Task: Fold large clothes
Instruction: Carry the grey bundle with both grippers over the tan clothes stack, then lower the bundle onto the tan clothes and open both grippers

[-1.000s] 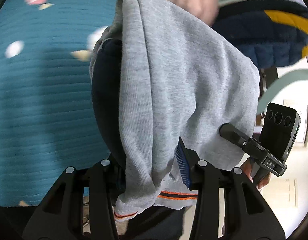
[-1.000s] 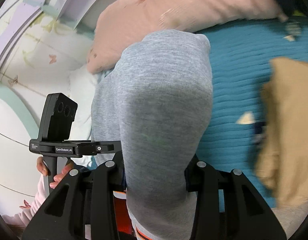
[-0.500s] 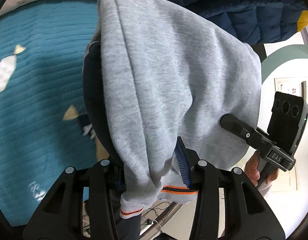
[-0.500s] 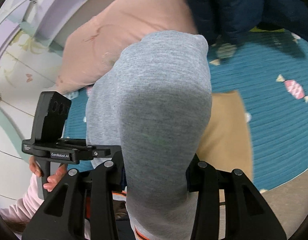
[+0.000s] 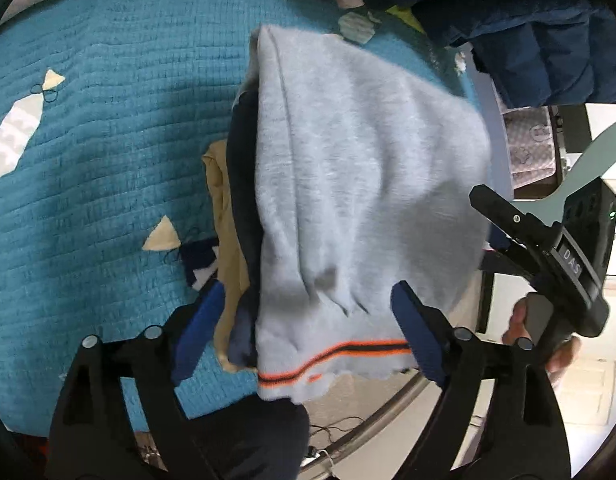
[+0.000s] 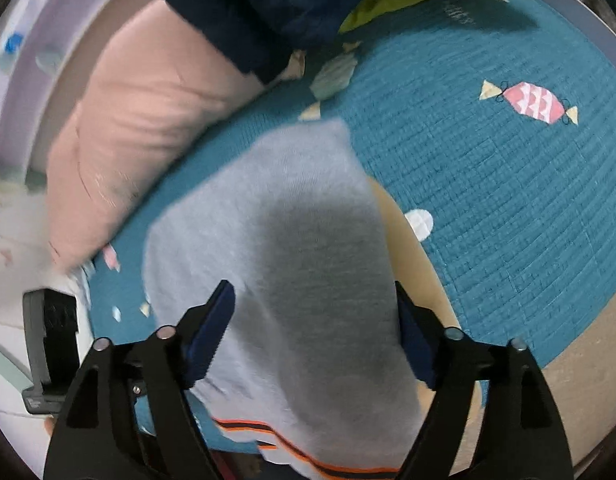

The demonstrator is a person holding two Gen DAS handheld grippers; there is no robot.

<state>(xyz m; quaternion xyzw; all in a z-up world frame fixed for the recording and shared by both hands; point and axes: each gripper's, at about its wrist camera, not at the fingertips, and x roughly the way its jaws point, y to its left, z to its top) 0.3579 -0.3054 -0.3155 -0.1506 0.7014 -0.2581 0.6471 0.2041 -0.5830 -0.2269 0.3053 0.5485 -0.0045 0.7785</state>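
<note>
left claw (image 5: 304,312) spread wide, gripping nothing | right claw (image 6: 312,320) likewise | folded grey knit sweatshirt with orange-striped hem (image 5: 348,200) released over teal quilted bed cover (image 5: 88,160), apparently for stacking

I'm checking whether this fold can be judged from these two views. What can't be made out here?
- Left wrist view: the tan folded garment is mostly hidden behind the grey knit sweater with orange-striped hem.
- Right wrist view: the sweater is motion-blurred; its hem runs off the bottom edge.
- Both views: whether the sweater has landed on the teal quilted bedspread is unclear.
- Right wrist view: the navy padded jacket is cut off by the top edge.
</note>
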